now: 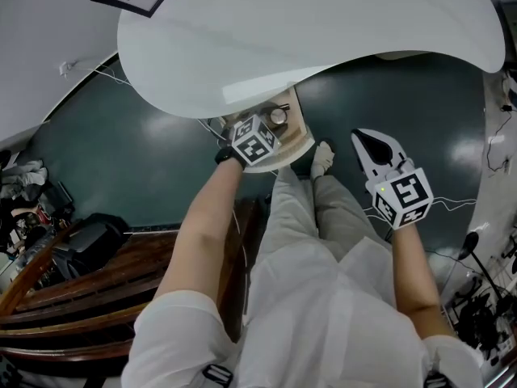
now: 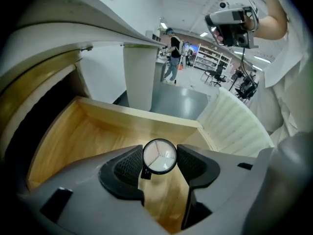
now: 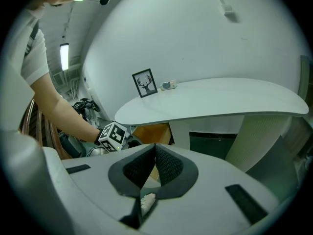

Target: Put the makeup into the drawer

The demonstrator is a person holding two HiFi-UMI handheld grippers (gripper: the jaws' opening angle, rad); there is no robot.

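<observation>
A round makeup compact (image 2: 159,156) with a black rim and pale lid sits between the pads of my left gripper (image 2: 160,164), which is shut on it. It hangs just above the light wooden bottom of the open drawer (image 2: 88,136). In the head view the left gripper (image 1: 271,128) reaches into that drawer (image 1: 304,139) under the white tabletop, and the compact (image 1: 278,116) shows at its tip. My right gripper (image 3: 155,161) is shut with nothing in it; it hovers (image 1: 374,145) to the right, over the dark floor and apart from the drawer (image 3: 151,131).
A curved white tabletop (image 1: 307,31) overhangs the drawer; a framed deer picture (image 3: 144,83) stands on it. A white ribbed panel (image 2: 234,121) borders the drawer's right side. Dark wooden furniture (image 1: 97,289) and cables lie at the left.
</observation>
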